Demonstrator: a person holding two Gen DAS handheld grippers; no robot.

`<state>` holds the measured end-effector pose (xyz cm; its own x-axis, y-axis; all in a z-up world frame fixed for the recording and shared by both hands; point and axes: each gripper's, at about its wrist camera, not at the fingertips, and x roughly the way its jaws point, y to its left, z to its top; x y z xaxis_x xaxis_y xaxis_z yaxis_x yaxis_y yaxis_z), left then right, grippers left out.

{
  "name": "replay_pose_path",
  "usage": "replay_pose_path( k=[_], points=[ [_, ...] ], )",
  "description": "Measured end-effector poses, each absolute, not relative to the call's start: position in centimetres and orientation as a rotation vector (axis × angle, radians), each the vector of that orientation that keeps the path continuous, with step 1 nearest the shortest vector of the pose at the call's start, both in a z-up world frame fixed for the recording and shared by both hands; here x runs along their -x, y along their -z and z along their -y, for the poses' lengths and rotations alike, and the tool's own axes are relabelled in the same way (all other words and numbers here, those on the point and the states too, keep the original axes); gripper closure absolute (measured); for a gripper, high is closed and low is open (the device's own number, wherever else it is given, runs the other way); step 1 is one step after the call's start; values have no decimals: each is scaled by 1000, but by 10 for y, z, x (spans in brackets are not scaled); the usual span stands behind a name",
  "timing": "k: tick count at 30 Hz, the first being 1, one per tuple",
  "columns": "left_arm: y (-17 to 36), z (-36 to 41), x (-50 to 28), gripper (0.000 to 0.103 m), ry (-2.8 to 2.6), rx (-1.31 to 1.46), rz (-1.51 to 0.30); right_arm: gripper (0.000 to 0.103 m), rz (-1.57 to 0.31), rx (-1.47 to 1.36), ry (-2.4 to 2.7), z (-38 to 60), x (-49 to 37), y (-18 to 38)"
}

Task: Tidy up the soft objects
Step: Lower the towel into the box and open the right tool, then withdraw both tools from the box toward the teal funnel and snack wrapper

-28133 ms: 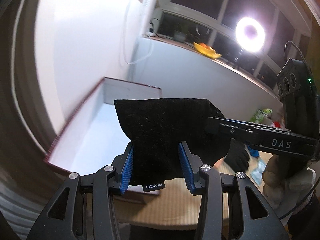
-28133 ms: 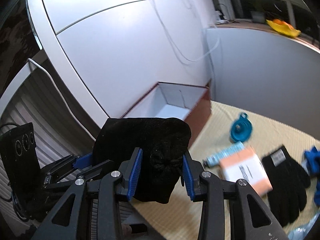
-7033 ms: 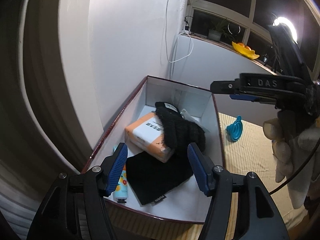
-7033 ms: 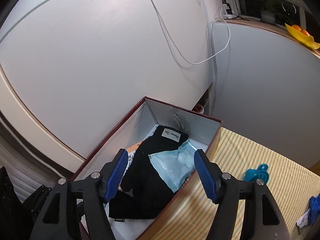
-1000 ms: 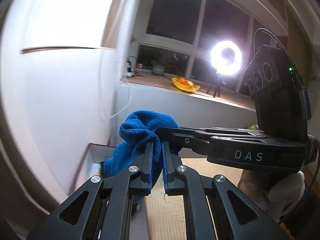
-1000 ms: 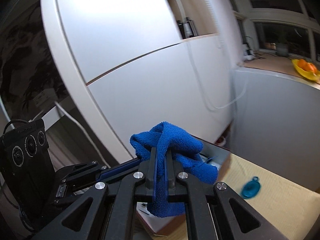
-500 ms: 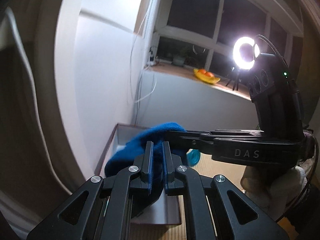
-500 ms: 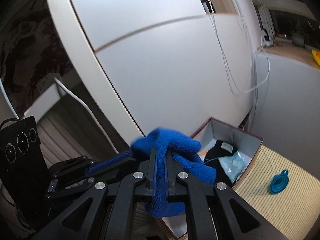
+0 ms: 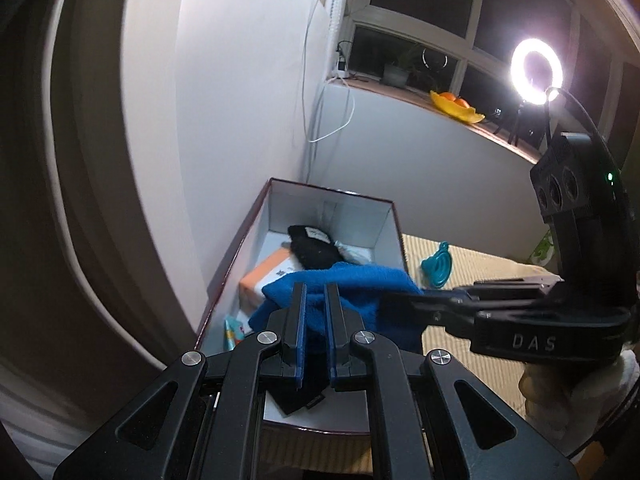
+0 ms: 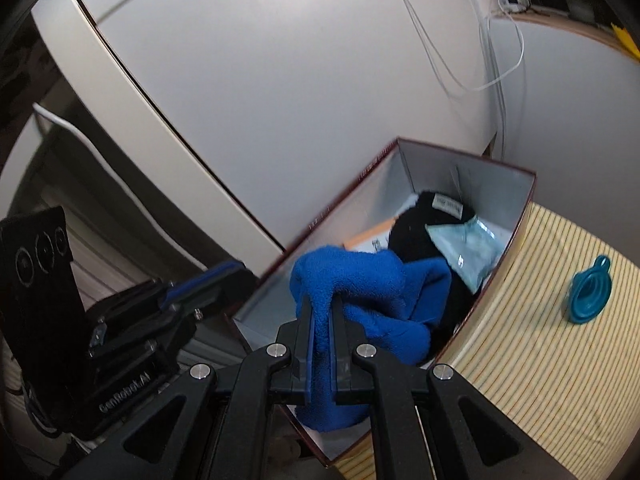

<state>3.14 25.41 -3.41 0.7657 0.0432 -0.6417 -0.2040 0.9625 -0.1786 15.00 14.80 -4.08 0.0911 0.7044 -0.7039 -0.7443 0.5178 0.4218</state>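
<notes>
Left wrist view reads "DAS" on the right gripper (image 9: 404, 300). Both it and the left gripper (image 9: 314, 300) pinch one blue towel (image 10: 360, 280) in their jaws above one box (image 10: 520, 216), beside one teal funnel (image 10: 590, 290).

The towel (image 10: 360, 280) hung over the near end of the box (image 10: 516, 236), pinched between the left gripper (image 9: 314, 296) and the right gripper (image 10: 320, 312). Inside the box, a glove (image 9: 312, 250) lay on a packet (image 9: 266, 276), with a pouch (image 10: 464, 248) on the glove. A funnel (image 10: 588, 290) sat on the mat (image 10: 540, 360), right of the box.
</notes>
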Motion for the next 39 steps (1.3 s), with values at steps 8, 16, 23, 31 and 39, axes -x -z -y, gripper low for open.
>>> replay_pose_path(
  k=[8, 16, 23, 31, 39],
  points=[
    [46, -252, -30, 96, -165, 227, -710, 96, -1098, 96, -1089, -158, -141, 75],
    [44, -247, -19, 88, -197, 192, -693, 50, -1010, 145, -1081, -144, -127, 64],
    [38, -226, -11, 86, -200, 120, -663, 43, -942, 120, -1060, -106, -124, 47],
    [30, -192, -7, 62, -165, 75, -630, 41, -872, 96, -967, -38, -118, 39],
    [24, -163, -9, 36, -122, 77, -604, 41, -826, -5, -833, 40, -125, 38]
  ],
)
